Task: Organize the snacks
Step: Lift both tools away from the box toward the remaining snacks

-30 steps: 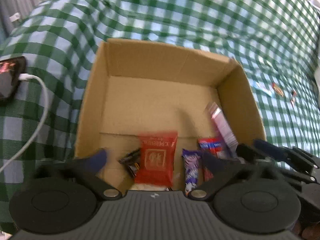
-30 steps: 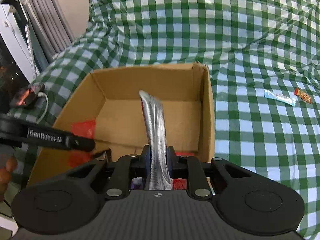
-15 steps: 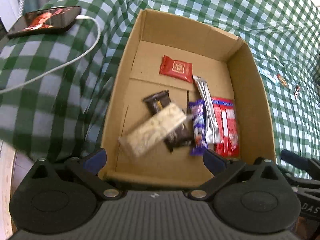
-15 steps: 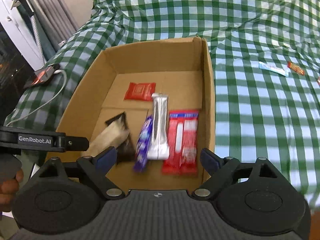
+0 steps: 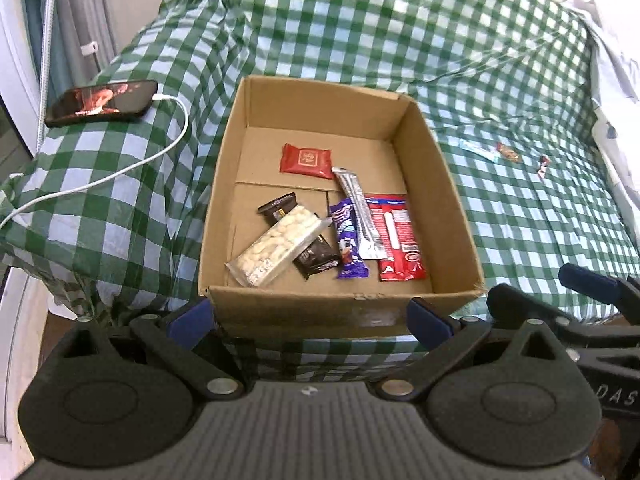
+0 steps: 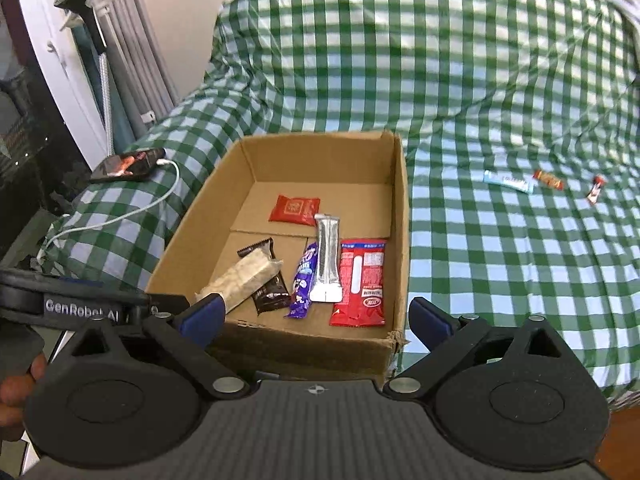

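Observation:
An open cardboard box (image 5: 448, 200) (image 6: 401, 216) sits on the green checked cloth. Inside lie a small red packet (image 5: 306, 159) (image 6: 294, 209), a silver bar (image 5: 358, 214) (image 6: 328, 258), a purple bar (image 5: 348, 244) (image 6: 304, 280), a large red packet (image 5: 398, 238) (image 6: 362, 280), a dark wrapper (image 5: 316, 258) (image 6: 270, 292) and a clear pack of pale nuts (image 5: 276, 246) (image 6: 242, 280). My left gripper (image 5: 310, 318) is open and empty, before the box's near wall. My right gripper (image 6: 316, 316) is open and empty, also at the near wall.
A phone (image 5: 102, 102) (image 6: 128, 165) on a white cable (image 5: 120, 174) lies left of the box. Three small snacks lie on the cloth at right: a pale blue bar (image 6: 508, 181) (image 5: 478, 151), an orange one (image 6: 549, 179) and a red one (image 6: 595, 194). The cloth's edge drops off near me.
My right gripper let go of the silver bar, which now lies in the box. Both grippers have drawn back and up from the box. The nut pack has settled in the box.

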### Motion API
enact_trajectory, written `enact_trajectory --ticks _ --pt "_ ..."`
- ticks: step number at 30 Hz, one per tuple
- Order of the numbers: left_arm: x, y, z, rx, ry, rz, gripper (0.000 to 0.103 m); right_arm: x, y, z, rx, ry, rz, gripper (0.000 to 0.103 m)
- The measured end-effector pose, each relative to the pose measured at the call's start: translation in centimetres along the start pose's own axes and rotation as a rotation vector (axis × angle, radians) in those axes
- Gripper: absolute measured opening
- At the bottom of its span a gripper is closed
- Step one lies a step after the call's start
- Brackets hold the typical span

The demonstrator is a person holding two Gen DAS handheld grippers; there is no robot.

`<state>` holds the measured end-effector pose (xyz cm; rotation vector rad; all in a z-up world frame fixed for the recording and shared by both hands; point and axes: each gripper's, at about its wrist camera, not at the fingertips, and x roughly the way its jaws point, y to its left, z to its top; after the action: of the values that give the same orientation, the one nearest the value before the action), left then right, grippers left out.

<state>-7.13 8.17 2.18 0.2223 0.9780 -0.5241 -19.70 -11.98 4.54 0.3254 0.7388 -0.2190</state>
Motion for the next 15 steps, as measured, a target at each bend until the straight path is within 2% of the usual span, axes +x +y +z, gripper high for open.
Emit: enact_trajectory --ticks 15 --pt "-3.8 -0.3 -2.0 -0.001 -0.086 -0.007 0.103 -4.4 0.5 -1.5 -0.005 -0.084 -0.004 0.1"
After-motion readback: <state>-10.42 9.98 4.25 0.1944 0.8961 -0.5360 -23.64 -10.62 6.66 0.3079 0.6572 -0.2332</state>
